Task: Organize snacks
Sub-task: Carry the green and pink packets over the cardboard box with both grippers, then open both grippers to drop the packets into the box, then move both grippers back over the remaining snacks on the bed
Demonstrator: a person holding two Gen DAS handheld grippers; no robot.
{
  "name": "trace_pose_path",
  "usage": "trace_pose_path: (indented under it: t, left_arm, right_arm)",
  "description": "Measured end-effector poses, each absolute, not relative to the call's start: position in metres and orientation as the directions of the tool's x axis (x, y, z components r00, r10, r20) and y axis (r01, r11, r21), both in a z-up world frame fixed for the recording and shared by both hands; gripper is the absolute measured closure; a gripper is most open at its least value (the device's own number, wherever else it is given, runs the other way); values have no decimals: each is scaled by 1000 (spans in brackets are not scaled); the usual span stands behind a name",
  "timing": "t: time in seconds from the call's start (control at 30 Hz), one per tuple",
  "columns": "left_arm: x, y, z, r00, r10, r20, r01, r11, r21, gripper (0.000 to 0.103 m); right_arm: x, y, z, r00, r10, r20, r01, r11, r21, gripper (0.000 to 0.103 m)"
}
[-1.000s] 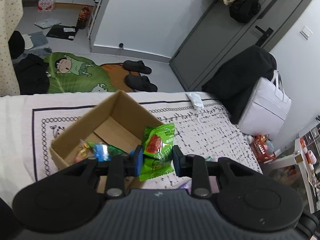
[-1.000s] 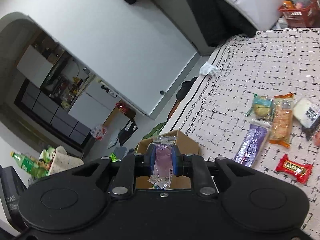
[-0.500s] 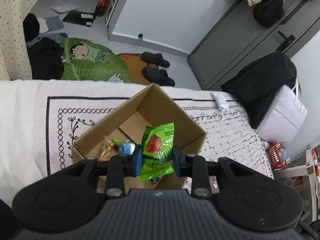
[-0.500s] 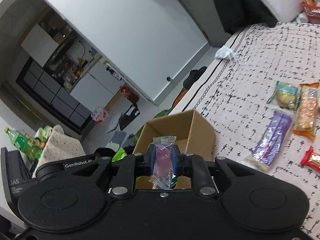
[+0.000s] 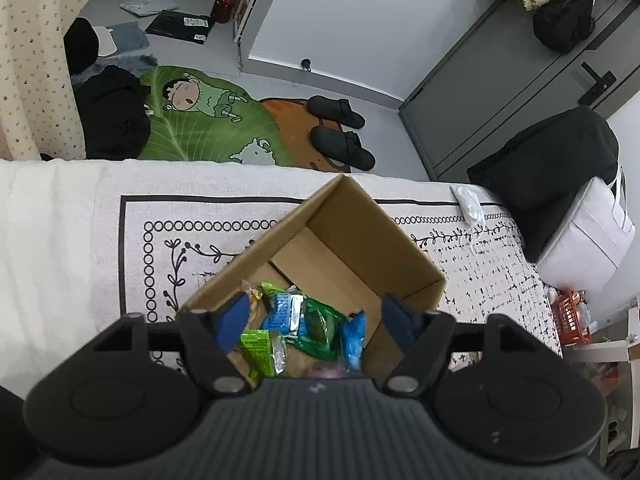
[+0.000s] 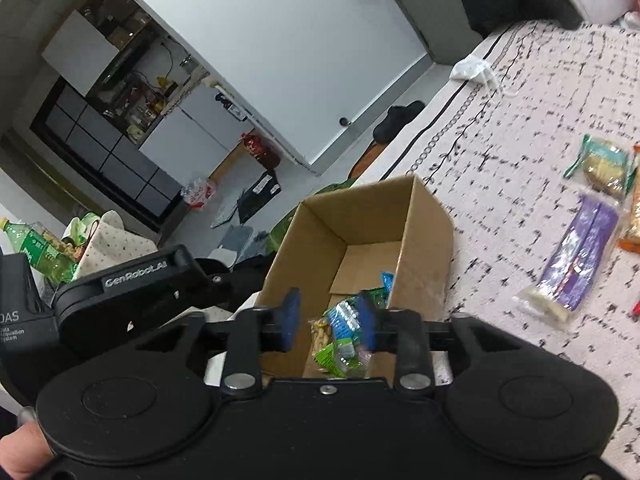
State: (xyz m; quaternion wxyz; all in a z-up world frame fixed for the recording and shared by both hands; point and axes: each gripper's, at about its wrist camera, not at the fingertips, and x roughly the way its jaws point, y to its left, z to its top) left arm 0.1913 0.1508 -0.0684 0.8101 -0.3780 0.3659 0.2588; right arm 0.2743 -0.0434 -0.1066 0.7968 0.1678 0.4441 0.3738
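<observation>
An open cardboard box [image 5: 360,216] stands on the patterned cloth and holds several snack packets [image 5: 304,320], green and blue ones among them. My left gripper [image 5: 314,320] hangs open and empty just above the box's near end. In the right wrist view the same box [image 6: 424,220] shows with packets [image 6: 344,340] inside. My right gripper [image 6: 328,320] is open and empty over it. A purple snack bar [image 6: 576,260] and a green-edged cookie packet [image 6: 604,164] lie on the cloth to the right of the box.
The other hand-held gripper's body [image 6: 132,292] is close on the left in the right wrist view. A white face mask [image 5: 468,204] lies near the cloth's far edge. Beyond the edge are a green floor mat [image 5: 192,120] and black slippers [image 5: 340,132].
Both grippers moved over the box and opened. The green packet left the left jaws and the purple packet left the right jaws; both dropped into the box.
</observation>
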Motion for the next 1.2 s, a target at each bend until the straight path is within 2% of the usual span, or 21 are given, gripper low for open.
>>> trace_pose_path:
  t: [0.03,0.17,0.3,0.53,0.63,0.9,1.2]
  left_arm:
    - [191,150,-68,594,144,-791,-698,581,-418,27]
    - [188,148,-68,576,140,-805,-711,572,-409,26]
    - [186,142,-62,581,125,-804,-703,576,-418,26]
    - [185,125,-47,606,155,-780,-676,618,-402,4]
    - [185,117,-40,622,156,-767,-656,640,-401,0]
    - [182,99,-24,655,154,-740,-616,676,-404,0]
    - [183,75,-16,677,125,-725,-563,722,-402,0]
  right_arm:
    - [274,-46,-105,339,739,-582,-445,671,593,50]
    - [276,-58,-99,366,721,-589,-425,692,584,46]
    - [279,-72,-93,415,666,-620,-391,745,540,28]
    - [279,-103,-81,478,624,-618,-359,781,511,8]
    - [278,-117,-77,510,602,-614,-342,797,498,2]
    - [288,-152,-65,569,581,-582,-292,805,517,0]
    - [294,-187,-62,555,548,-626,-259,829,496,0]
